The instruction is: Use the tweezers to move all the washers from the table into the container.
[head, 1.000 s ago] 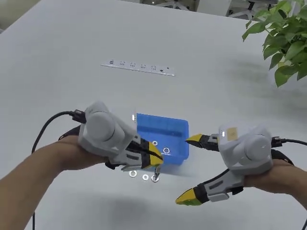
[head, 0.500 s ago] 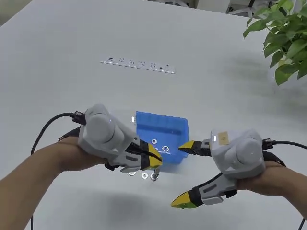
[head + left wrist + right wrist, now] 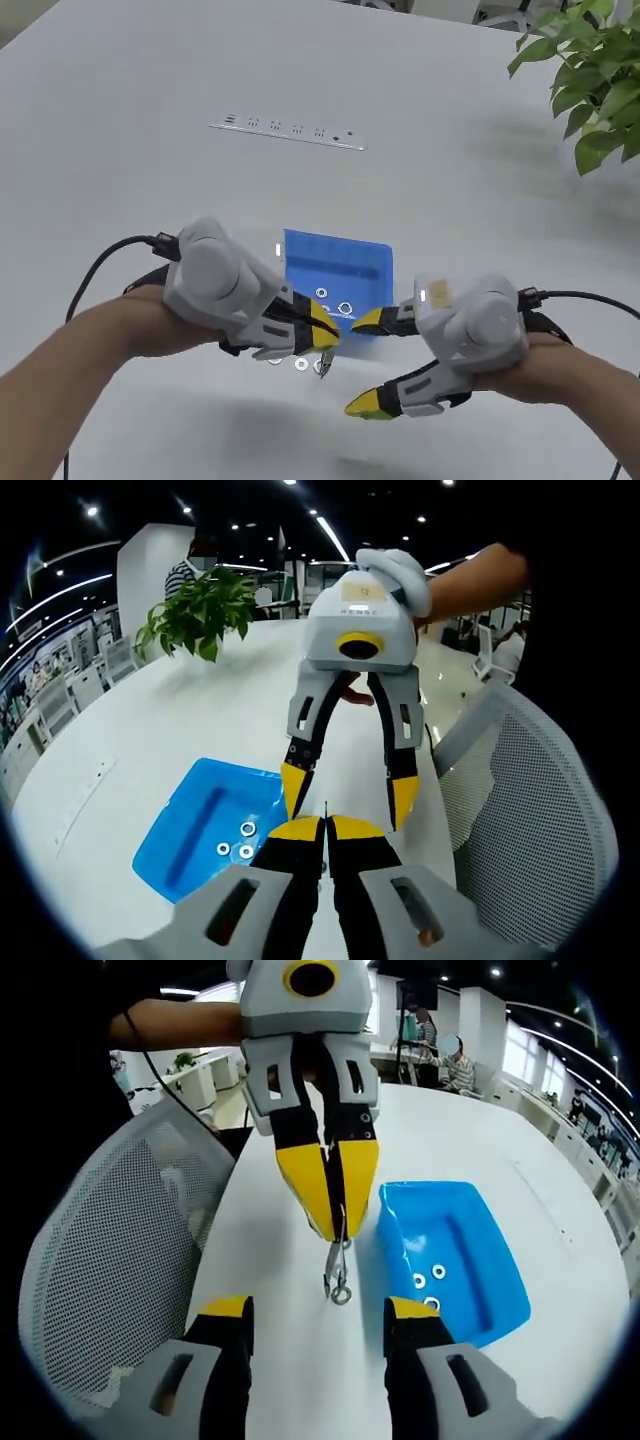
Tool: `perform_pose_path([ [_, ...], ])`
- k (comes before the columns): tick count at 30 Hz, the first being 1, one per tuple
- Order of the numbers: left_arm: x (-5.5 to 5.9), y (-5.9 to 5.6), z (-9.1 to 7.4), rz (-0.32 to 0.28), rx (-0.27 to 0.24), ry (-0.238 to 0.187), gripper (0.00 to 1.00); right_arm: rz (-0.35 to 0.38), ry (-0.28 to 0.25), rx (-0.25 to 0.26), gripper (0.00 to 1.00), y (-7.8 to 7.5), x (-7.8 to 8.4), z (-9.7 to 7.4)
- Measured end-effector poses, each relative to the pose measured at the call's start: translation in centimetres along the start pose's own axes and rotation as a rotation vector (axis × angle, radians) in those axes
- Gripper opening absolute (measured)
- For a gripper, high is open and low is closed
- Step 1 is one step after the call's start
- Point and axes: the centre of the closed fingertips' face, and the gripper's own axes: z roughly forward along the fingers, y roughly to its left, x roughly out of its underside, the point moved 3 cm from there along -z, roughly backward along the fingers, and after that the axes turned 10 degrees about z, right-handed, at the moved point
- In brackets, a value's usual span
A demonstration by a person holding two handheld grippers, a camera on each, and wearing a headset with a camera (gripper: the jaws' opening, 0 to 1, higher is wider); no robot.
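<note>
- Head view: the right gripper (image 3: 365, 362), jaws spread, had slid in toward the left gripper (image 3: 322, 340) over the last second. The left had stayed put, pressed shut on the tweezers (image 3: 322, 363), with loose washers (image 3: 300, 365) just beside its tips.
- Left gripper view: the container (image 3: 190, 825), with three washers inside, lay left of its closed jaws.
- Right gripper view: one washer (image 3: 341, 1295) sat at the tweezer tips, between its spread fingers. I couldn't tell whether it was pinched. The pick looked under way, not finished.
</note>
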Motion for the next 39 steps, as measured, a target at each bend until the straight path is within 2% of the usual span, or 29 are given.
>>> perform_pose_path([
  [5,0.0,-0.1,0.0,0.011,0.008,0.003,0.05,-0.037,0.026,-0.005,0.40,-0.3,-0.1,0.4],
  [11,-0.1,-0.1,0.0,0.022,0.021,0.010,0.05,-0.058,0.032,-0.012,0.30,-0.5,-0.5,0.8],
  [26,0.1,-0.1,-0.1,0.038,0.046,0.020,0.05,-0.093,0.023,-0.038,0.20,-0.8,-1.4,1.8],
  [39,0.1,-0.1,0.0,0.038,0.052,0.024,0.05,-0.104,0.044,-0.043,0.11,-0.7,-1.4,2.3],
])
